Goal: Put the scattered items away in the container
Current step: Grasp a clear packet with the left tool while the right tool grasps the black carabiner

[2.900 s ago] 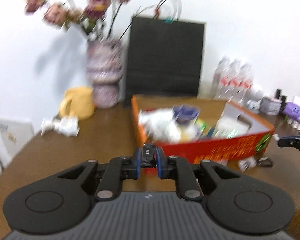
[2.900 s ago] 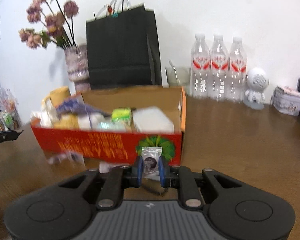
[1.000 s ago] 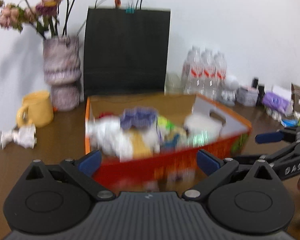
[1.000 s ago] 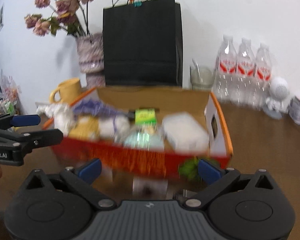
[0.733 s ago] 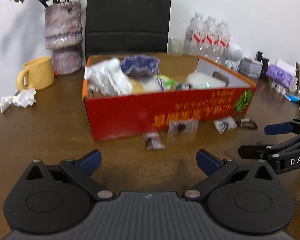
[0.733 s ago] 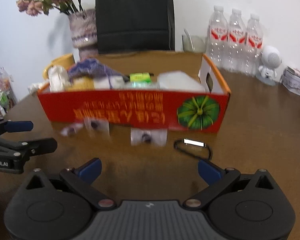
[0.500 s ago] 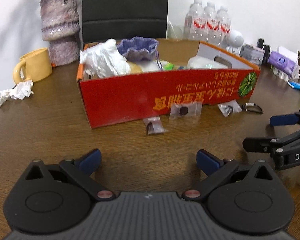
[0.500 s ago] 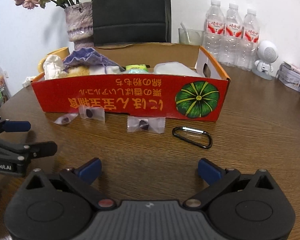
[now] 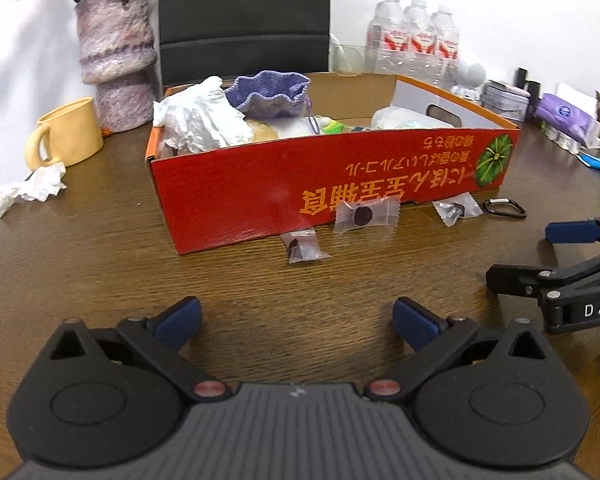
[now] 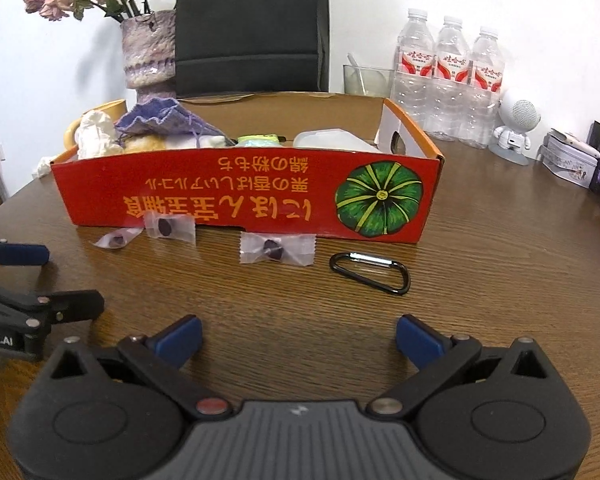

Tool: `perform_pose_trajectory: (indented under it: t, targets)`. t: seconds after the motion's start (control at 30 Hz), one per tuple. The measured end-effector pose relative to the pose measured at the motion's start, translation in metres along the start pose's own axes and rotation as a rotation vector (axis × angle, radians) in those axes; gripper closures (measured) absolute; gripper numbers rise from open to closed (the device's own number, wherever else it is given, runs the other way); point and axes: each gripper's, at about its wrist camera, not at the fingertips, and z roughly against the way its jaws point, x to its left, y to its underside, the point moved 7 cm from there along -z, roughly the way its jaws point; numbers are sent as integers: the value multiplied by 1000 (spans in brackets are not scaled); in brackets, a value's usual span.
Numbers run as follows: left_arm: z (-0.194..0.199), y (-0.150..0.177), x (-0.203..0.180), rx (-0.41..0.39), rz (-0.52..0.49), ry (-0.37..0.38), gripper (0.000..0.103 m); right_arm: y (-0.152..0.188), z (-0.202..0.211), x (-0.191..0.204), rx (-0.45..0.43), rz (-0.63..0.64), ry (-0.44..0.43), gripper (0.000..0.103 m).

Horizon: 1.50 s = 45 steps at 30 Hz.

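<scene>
Three wrapped candies (image 10: 276, 250), one carabiner (image 10: 370, 267), three bottles (image 10: 448, 80).

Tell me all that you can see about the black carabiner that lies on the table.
The carabiner is a thin loop of dark metal, roughly D-shaped and elongated, with one straight side that looks lighter and shiny. It appears closed. It lies flat on the brown wooden table, in front of the red box near the corner with the green pumpkin picture, apart from the box. A wrapped candy lies beside it, not touching. Neither gripper touches it.
</scene>
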Motion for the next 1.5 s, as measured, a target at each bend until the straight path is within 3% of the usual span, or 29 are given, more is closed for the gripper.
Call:
perform_pose_trajectory:
  t: [0.7,0.83,0.97,1.03,1.13,1.2,1.23,1.33,1.4,1.5]
  targets:
    - [-2,-3,0,-3,13,-22,0,0,0,-5,-6,-26,9,0]
    - [-2,-12,4,-19,57,-4,0,-12,6,-20,-30,-70,-47,4]
    - [-8,-24,5,-27,91,-14,3,-30,5,-44,-52,-49,-15,4]
    - [-14,-27,4,-18,97,-27,7,-32,-1,-52,-35,-31,-3,10]
    - [-23,-27,4,5,93,-53,21,-30,-14,-58,1,-19,1,23]
    - [-25,-29,4,-4,83,-78,30,-27,-22,-59,17,-16,-15,39]
    - [-25,-30,3,-7,86,-78,32,-28,-24,-59,5,-4,-12,41]
    - [-24,-31,3,-10,83,-87,55,-31,-27,-55,1,10,-48,48]
    - [-22,-31,3,-19,86,-77,79,-31,-27,-50,0,38,-63,65]
    - [-19,-29,2,-21,80,-64,80,-30,-22,-44,1,49,-112,76]
